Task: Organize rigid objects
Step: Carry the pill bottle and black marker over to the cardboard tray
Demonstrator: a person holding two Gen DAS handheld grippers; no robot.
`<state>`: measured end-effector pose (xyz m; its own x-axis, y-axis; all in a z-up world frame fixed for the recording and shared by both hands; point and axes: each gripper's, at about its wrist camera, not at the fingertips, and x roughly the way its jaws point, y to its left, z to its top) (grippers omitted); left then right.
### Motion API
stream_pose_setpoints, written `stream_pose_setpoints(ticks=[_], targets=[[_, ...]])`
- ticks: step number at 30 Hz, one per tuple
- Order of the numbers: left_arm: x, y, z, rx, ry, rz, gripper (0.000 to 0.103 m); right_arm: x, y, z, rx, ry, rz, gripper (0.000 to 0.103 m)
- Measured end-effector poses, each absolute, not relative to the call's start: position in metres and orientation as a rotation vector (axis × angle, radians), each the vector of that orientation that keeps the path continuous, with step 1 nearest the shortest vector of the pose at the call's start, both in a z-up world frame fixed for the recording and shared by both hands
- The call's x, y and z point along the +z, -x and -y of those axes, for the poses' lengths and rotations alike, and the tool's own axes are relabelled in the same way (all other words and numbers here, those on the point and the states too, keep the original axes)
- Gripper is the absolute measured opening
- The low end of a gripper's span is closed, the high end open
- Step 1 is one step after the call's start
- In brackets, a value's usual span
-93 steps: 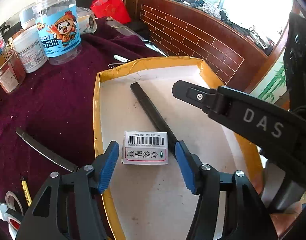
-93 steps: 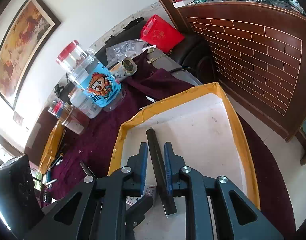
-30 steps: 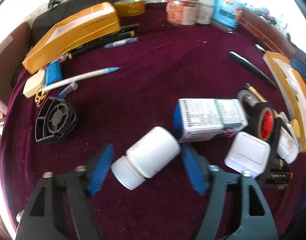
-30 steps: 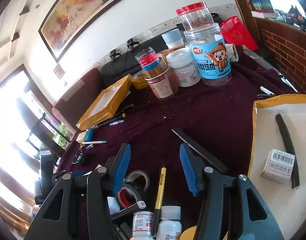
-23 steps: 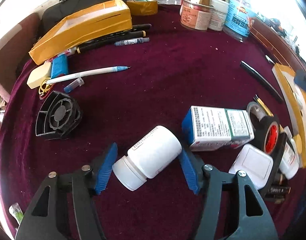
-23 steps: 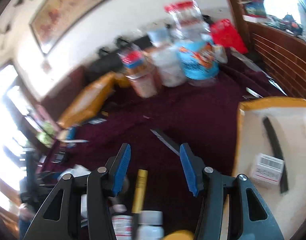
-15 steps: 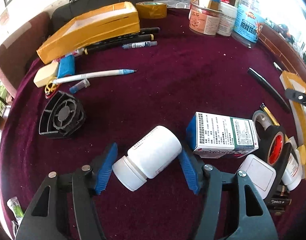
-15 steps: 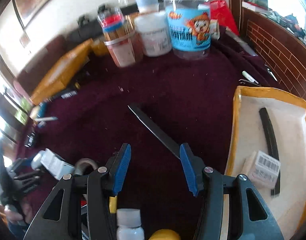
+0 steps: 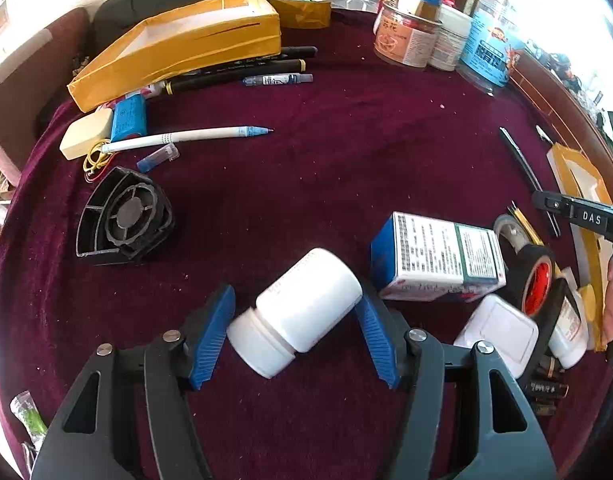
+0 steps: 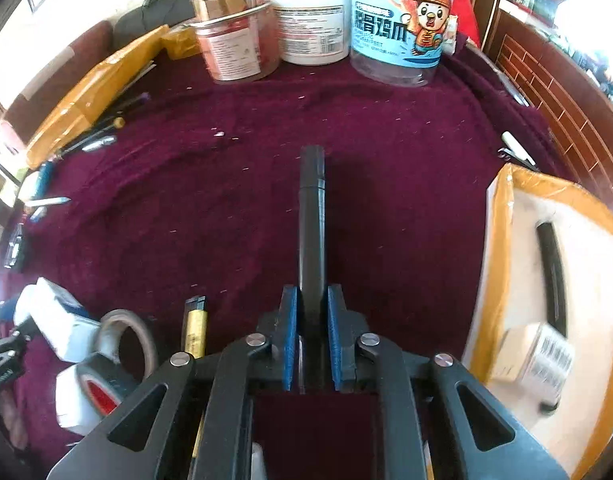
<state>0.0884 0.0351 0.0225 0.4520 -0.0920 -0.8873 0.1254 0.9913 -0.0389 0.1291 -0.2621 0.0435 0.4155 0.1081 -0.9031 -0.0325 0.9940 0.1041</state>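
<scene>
White pill bottle (image 9: pixel 302 312): lying on the maroon cloth, cap toward the left gripper (image 9: pixel 294 338), askew between its spread jaws, untouched; right gripper (image 10: pixel 311 336) clamps a black bar (image 10: pixel 312 232).

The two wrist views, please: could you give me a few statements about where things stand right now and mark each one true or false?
1. The right gripper has its jaws shut on the black stick. True.
2. The left gripper is shut on the white pill bottle. False: its jaws are open, straddling the bottle.
3. The white pill bottle stands upright. False: it lies on its side on the maroon cloth.
4. Another black stick lies in the yellow-rimmed tray. True.
</scene>
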Motion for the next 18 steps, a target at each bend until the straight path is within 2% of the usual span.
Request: stream_pose_setpoints(ticks=[10,18], targets=[[0.021,-0.083,-0.028,-0.076,-0.121,-1.047,0.06,0.042,-0.109,0.255,0.066,-0.068,-1.053,0.013],[0.036,-0.087,-0.04,-0.092,0.008,-0.983,0.06,0.062,-0.104,0.271,0.162,-0.18,-0.96,0.013]])
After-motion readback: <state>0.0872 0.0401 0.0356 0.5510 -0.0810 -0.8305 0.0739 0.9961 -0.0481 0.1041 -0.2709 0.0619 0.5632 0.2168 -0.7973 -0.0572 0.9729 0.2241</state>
